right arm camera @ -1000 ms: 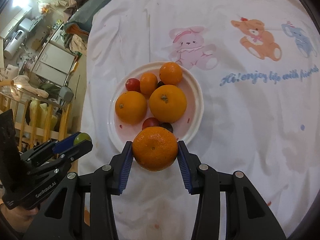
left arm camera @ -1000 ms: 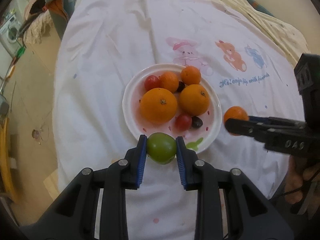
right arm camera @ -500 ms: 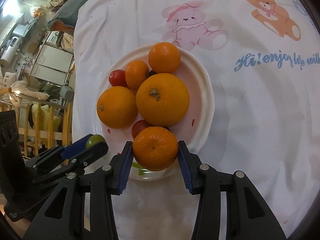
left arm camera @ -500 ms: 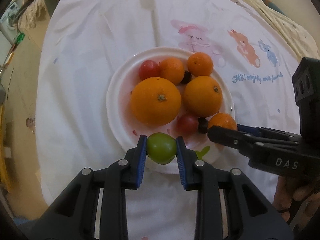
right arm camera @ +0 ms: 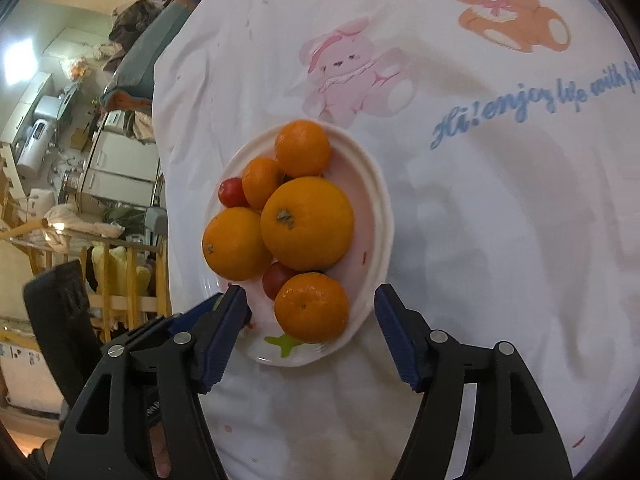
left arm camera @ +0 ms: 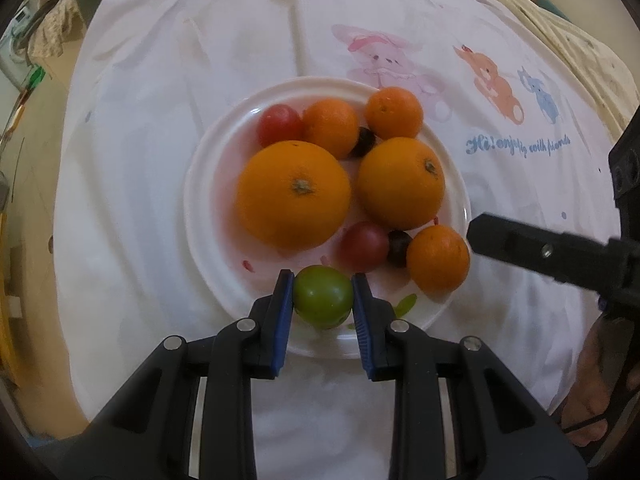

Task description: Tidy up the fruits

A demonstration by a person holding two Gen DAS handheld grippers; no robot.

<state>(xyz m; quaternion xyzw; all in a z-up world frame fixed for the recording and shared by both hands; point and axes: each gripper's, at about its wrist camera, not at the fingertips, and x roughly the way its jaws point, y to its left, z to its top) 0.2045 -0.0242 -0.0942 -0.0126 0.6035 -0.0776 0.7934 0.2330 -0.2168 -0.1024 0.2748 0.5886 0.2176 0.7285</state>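
Seen from the left wrist, the left gripper (left arm camera: 323, 300) clamps a small green fruit (left arm camera: 323, 297) between its blue pads, holding it low over the near rim of a white plate (left arm camera: 208, 216) on a table draped in a cartoon-print cloth (left arm camera: 160, 80). The grip looks firm and centred, apparently so the fruit can be set down in the one bare patch at the plate's near edge. Two large oranges (left arm camera: 294, 196) fill the middle of the plate, with small mandarins, red tomatoes and dark grapes wedged around them. A mandarin (left arm camera: 438, 259) sits on the plate's right edge, and the tip of the right gripper (left arm camera: 504, 236) lies just beside it, seemingly clear of it.

From the right wrist, the right gripper (right arm camera: 312, 312) stands wide, its pads spread well apart on either side of that same mandarin (right arm camera: 311, 307) and touching neither flank. The fruit rests on the plate (right arm camera: 380, 216) by its own weight, against a red tomato (right arm camera: 277, 279) and below a large orange (right arm camera: 307, 224), which likely keep it from rolling inward. The left gripper (right arm camera: 208, 316) shows at lower left, mostly hidden behind the near pad; only a sliver of green is visible there. Judging by the crowded plate, the gathering is nearly complete, with the green fruit not yet released.
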